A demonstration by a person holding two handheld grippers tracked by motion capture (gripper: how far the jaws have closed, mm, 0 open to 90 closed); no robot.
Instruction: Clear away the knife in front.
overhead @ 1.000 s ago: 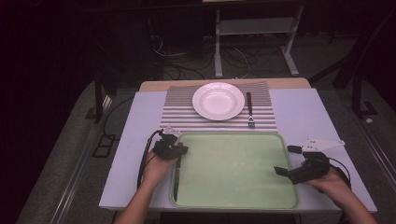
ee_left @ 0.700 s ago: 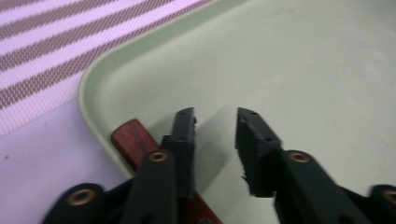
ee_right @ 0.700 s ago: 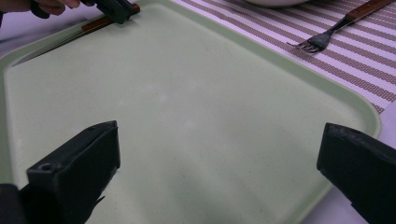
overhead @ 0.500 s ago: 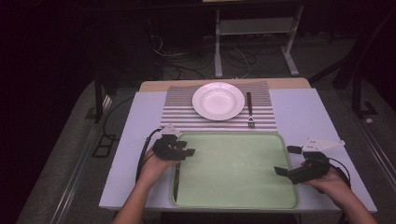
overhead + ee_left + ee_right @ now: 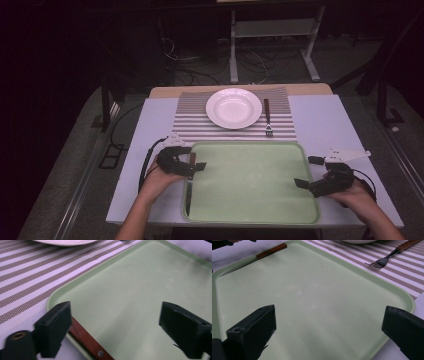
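A pale green tray [image 5: 250, 182] lies on the white table in front of me. A knife with a wooden handle [image 5: 188, 192] rests along the tray's left edge, blade pointing toward me. My left gripper [image 5: 196, 162] is open over the tray's far left corner. In the left gripper view the knife handle [image 5: 87, 338] lies beside the left jaw of this gripper [image 5: 117, 327]. My right gripper [image 5: 307, 172] is open at the tray's right edge, nothing between its jaws. The right gripper view looks past the gripper [image 5: 328, 332] across the bare tray [image 5: 312, 297] to the knife [image 5: 257, 257].
Beyond the tray a striped placemat [image 5: 197, 117] holds a white plate [image 5: 234, 108] and, to its right, a fork [image 5: 268, 117] with a wooden handle. Bare white table [image 5: 345, 125] flanks the tray. Dark floor, cables and a metal stand lie beyond the table.
My left gripper has shifted slightly right and toward me, over the knife's handle. The right gripper, tray, plate and fork have not moved.
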